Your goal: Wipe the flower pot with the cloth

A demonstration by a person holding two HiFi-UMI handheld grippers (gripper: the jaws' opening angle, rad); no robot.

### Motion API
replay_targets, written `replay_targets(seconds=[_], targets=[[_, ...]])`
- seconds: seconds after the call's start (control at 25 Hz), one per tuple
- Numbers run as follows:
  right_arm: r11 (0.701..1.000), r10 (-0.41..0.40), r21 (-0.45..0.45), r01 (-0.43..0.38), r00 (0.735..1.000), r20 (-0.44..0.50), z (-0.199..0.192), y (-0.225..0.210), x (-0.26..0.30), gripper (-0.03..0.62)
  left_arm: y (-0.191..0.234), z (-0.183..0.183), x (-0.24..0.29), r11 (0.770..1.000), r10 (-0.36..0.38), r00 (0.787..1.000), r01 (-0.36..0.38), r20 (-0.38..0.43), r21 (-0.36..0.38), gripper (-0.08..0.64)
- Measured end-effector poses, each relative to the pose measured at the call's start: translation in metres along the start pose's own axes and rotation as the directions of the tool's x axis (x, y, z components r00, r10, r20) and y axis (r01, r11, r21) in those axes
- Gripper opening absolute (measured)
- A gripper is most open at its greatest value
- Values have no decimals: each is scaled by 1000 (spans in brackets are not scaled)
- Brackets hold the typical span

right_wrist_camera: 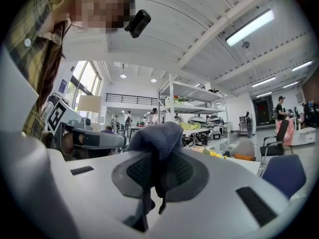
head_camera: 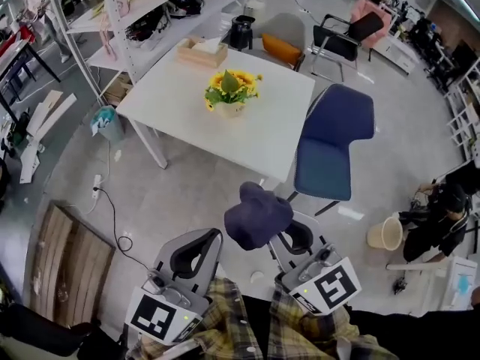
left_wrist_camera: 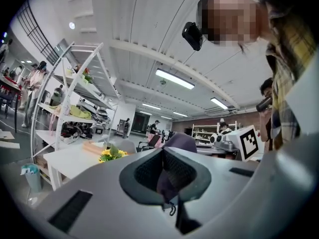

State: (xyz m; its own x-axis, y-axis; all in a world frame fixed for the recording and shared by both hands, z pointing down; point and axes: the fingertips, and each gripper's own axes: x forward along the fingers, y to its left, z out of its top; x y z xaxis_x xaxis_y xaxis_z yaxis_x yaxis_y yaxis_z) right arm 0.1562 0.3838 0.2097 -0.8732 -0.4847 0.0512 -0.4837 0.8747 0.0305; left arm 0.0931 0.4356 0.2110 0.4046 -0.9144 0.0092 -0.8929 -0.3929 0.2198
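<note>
Head view: the flower pot [head_camera: 230,108] is seen upright on the white counter [head_camera: 277,130], blooms pointing up. It is well apart from the cloth [head_camera: 257,217], which is bunched, its length lying across between both tools.

Left gripper view: the left hand-held gripper [left_wrist_camera: 167,171] is pressed together on a cloth fold.

Right gripper view: the right hand-held gripper [right_wrist_camera: 154,171] is pinching the cloth, whose bulk is heaped above the jaws.

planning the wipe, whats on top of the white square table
A pale pot of yellow sunflowers stands near the middle, and a wooden tissue box sits at the far corner. The blooms hide most of the pot and the tabletop beneath it.
</note>
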Motion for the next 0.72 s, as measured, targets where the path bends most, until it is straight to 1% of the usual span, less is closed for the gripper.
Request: replay_targets(seconds=[0.12, 0.44, 0.6, 0.72], targets=[[999, -43, 0, 43, 999, 3, -1, 0, 25, 29, 28, 3, 2, 999, -40, 999, 40, -3, 12, 9], [993, -114, 9, 114, 993, -36, -5, -2, 69, 29, 75, 3, 15, 992, -121, 992, 120, -47, -30, 10], [990, -137, 14, 138, 989, -49, -9, -15, 91, 29, 98, 5, 31, 989, -141, 989, 139, -50, -42, 9], [990, -142, 17, 143, 988, -57, -13, -28, 111, 29, 118, 7, 45, 990, -139, 989, 137, -48, -41, 10]])
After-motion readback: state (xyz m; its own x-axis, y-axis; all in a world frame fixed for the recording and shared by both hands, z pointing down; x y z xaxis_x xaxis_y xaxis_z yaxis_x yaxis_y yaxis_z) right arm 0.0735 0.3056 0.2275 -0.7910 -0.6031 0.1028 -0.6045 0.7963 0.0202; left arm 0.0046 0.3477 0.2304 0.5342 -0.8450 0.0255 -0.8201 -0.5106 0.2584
